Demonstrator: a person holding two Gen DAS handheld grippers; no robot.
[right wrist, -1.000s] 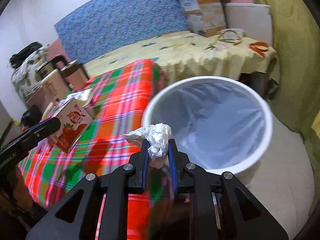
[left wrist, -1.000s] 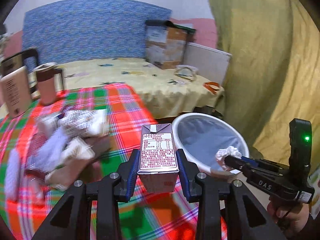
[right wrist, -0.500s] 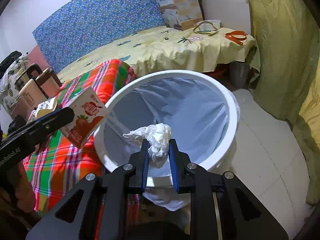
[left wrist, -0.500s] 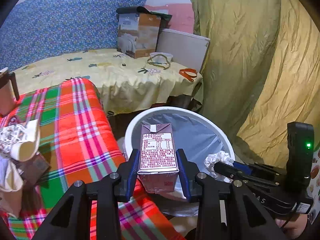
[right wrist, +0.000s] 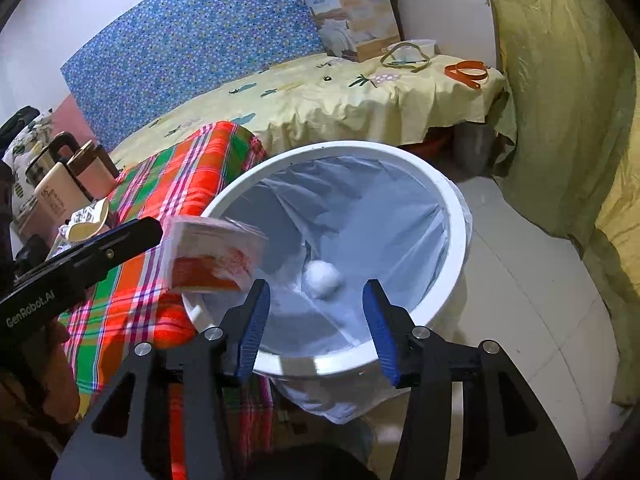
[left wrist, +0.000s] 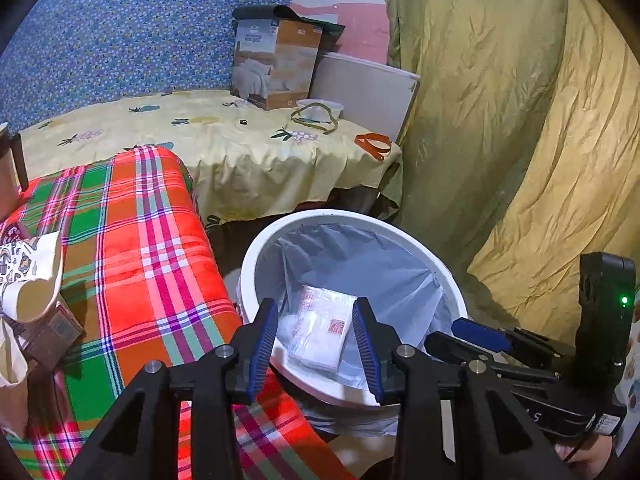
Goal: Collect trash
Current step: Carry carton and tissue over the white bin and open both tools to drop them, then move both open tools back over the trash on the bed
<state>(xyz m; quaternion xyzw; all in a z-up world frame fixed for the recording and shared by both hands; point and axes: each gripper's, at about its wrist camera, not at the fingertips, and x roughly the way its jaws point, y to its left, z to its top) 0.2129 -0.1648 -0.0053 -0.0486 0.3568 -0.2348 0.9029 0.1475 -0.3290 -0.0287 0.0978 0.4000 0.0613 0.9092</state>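
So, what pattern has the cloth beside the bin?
Red, green and white plaid cloth, clearest in the left wrist view.

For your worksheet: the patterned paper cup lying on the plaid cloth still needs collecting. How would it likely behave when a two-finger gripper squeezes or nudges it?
The paper cup lies on its side, so a nudge would probably roll it. Its thin, open rim suggests it would crush under a firm squeeze. It looks empty, so likely very light.

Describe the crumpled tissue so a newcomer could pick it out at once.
Find the white bin with the bluish liner beside the plaid-covered table. The crumpled tissue is the small white ball inside it, round and plain, unlike the red-printed carton blurred at the bin's rim.
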